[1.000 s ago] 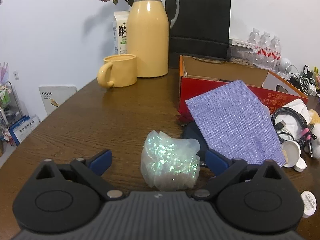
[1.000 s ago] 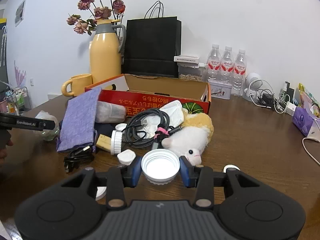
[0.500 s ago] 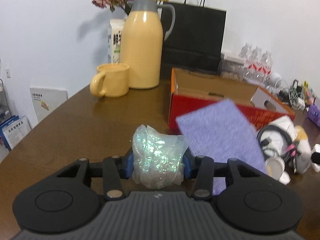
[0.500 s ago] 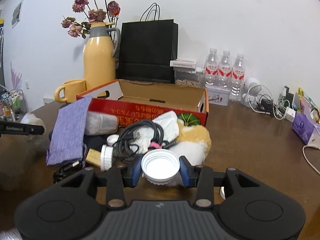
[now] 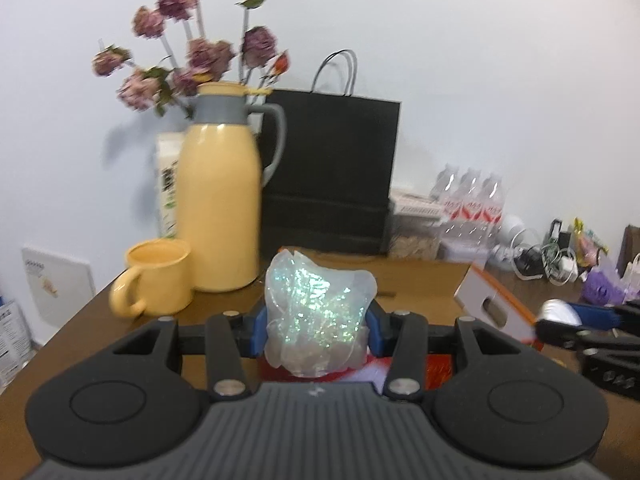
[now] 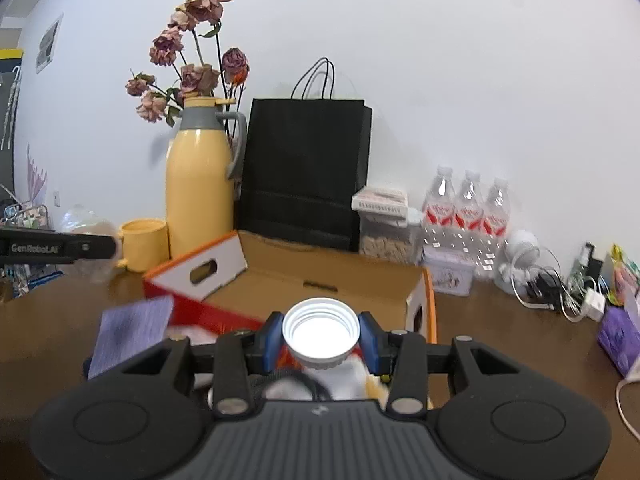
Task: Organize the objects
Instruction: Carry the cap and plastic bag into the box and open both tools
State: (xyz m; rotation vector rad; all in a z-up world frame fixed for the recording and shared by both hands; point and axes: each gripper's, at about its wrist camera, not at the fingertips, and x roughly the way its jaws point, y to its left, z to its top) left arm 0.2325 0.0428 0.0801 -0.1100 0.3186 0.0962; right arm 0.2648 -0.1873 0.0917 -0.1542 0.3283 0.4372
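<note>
My left gripper [image 5: 316, 328] is shut on a crumpled iridescent plastic bag [image 5: 318, 312] and holds it in the air, in front of the open red cardboard box [image 5: 424, 280]. My right gripper [image 6: 320, 340] is shut on a white screw cap [image 6: 321, 330], its open side facing the camera, raised above the box's [image 6: 332, 276] near edge. In the left wrist view the right gripper [image 5: 560, 320] shows at the far right with the cap. In the right wrist view the left gripper [image 6: 100, 246] shows at the far left with the bag.
A yellow thermos [image 5: 218, 208] and yellow mug [image 5: 156, 278] stand left of the box, a black paper bag [image 5: 332, 168] behind it. Water bottles [image 6: 468, 212] and tangled chargers [image 6: 552, 280] sit at the back right. A purple cloth [image 6: 132, 328], cable and plush lie below my right gripper.
My left gripper closed on the plastic bag, lifted it off the table and moved toward the box. My right gripper rose with the cap toward the box.
</note>
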